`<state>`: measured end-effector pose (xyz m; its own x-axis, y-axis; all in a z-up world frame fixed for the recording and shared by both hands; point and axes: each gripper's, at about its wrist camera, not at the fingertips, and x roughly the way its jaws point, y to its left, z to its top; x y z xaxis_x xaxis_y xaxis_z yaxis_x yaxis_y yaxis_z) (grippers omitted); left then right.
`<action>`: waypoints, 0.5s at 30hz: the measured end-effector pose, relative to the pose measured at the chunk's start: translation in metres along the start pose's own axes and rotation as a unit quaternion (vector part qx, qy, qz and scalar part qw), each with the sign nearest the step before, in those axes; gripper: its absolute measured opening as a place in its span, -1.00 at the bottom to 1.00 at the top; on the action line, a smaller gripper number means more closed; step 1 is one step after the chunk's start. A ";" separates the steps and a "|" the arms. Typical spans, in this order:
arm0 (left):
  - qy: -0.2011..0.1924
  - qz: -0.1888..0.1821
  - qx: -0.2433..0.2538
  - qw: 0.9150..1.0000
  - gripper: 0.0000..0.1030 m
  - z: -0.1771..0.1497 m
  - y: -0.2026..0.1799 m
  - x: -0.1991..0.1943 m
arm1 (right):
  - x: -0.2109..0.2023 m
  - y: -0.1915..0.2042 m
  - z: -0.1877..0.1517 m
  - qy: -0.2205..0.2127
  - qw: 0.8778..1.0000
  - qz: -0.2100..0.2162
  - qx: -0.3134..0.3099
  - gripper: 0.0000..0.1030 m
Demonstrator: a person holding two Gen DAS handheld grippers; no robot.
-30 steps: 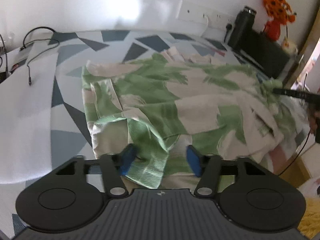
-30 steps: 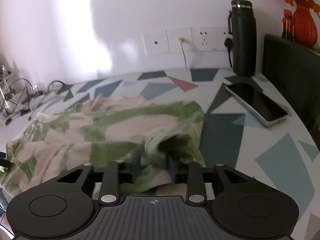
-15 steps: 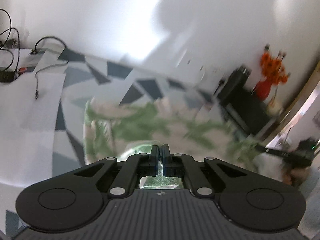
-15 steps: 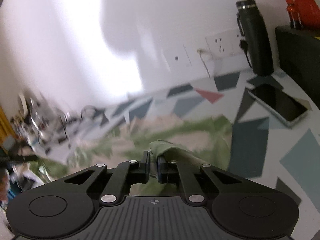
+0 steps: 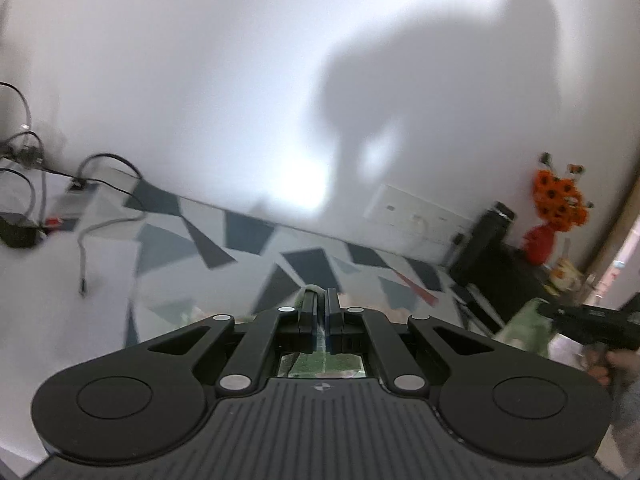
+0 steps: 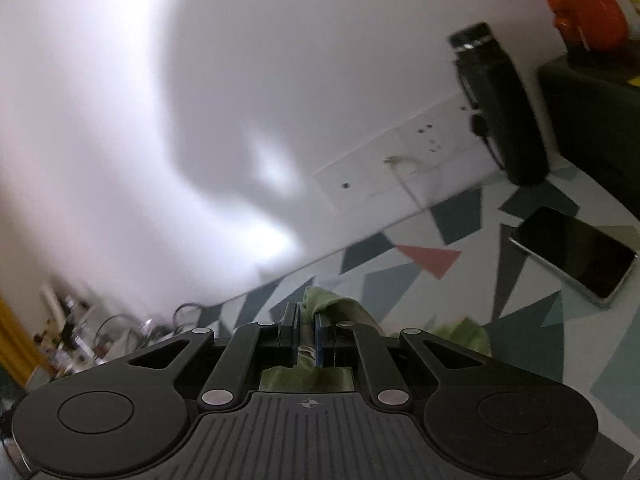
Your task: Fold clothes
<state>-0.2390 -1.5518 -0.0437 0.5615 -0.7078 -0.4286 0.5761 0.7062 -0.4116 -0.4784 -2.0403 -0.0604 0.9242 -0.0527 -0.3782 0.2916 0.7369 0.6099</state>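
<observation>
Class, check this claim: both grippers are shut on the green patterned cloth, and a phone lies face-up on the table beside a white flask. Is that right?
One error: the flask is black, as the right wrist view shows. Both the left gripper and right gripper are shut on the cloth, with the phone nearby.

Your left wrist camera looks forward over its gripper (image 5: 320, 300), raised above the counter (image 5: 168, 236) and facing the white wall, tipped so the counter slopes down to the right. Your right wrist camera sits closer to the wall, rolled the other way. Both views share the socket plate (image 5: 416, 216) (image 6: 400, 168), the black flask (image 5: 484, 240) (image 6: 500, 108) and the orange vase (image 5: 540, 244) (image 6: 592, 20).
</observation>
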 end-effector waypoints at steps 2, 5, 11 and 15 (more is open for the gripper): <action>-0.006 0.017 -0.008 1.000 -0.94 0.003 0.009 0.007 | 0.009 -0.010 0.001 -0.005 1.000 -0.016 0.016 -0.87; -0.006 0.039 -0.021 0.999 -0.94 0.004 0.025 0.020 | 0.022 -0.027 -0.001 -0.005 0.998 -0.044 0.039 -0.87; 0.019 0.075 -0.041 0.996 -0.94 -0.007 0.043 0.056 | 0.046 -0.058 -0.010 0.013 0.994 -0.086 0.070 -0.87; 0.017 0.082 -0.089 0.992 -0.94 -0.010 0.057 0.069 | 0.047 -0.071 -0.012 -0.009 0.992 -0.069 0.107 -0.87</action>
<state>-0.1733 -1.5598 -0.1046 0.6166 -0.5841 -0.5278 0.3620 0.8057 -0.4688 -0.4590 -2.0868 -0.1300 0.8754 -0.1562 -0.4574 0.4594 0.5628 0.6871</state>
